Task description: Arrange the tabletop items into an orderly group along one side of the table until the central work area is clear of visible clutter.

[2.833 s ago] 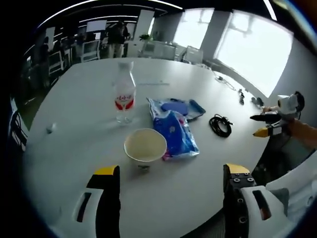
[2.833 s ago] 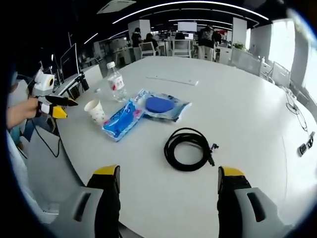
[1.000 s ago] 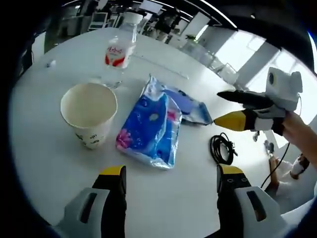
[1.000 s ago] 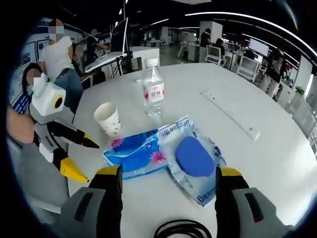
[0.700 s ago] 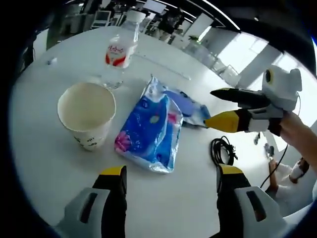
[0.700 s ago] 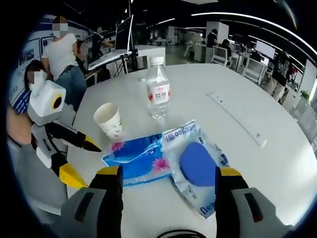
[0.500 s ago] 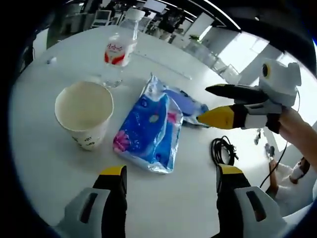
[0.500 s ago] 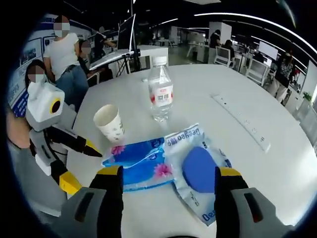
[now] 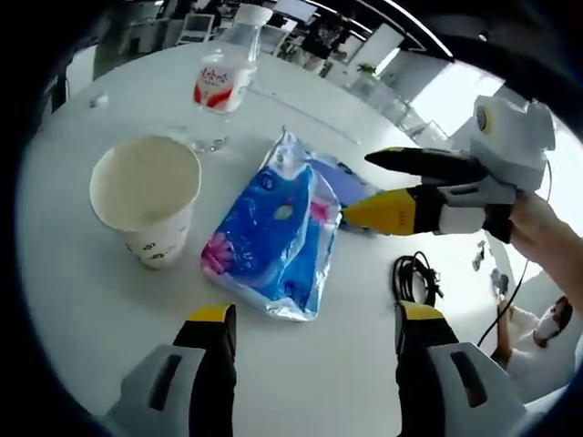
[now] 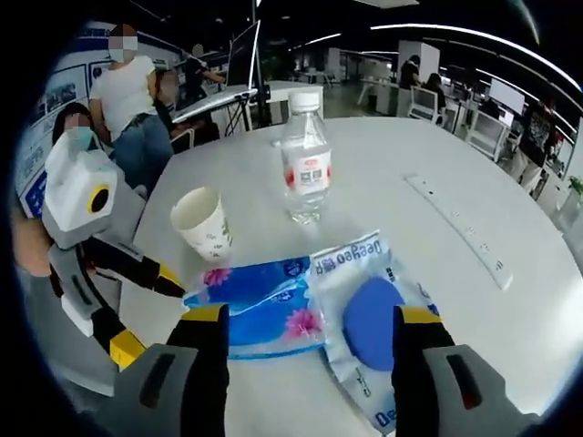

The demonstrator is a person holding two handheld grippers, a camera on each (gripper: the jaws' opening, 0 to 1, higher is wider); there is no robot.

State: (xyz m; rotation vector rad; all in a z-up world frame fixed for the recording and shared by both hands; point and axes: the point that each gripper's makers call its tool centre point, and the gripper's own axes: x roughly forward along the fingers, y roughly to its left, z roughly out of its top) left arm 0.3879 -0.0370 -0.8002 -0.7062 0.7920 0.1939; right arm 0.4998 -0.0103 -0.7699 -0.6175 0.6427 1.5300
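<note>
White round table [image 10: 474, 173] in open-plan office; both hand-held grippers, left [image 9: 310, 319] and right [image 10: 310, 319], spread wide, empty.

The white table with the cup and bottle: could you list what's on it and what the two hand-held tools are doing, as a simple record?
surface: white table
paper cup: upright, looks empty
water bottle: upright, capped, beyond the cup
blue tissue pack: lying flat beside the cup
clear bag with blue round pad: overlapping the tissue pack
black cable: coiled, apart from the packs
left tool: open, beside the cup and tissue pack
right tool: open, above the clear bag
</note>
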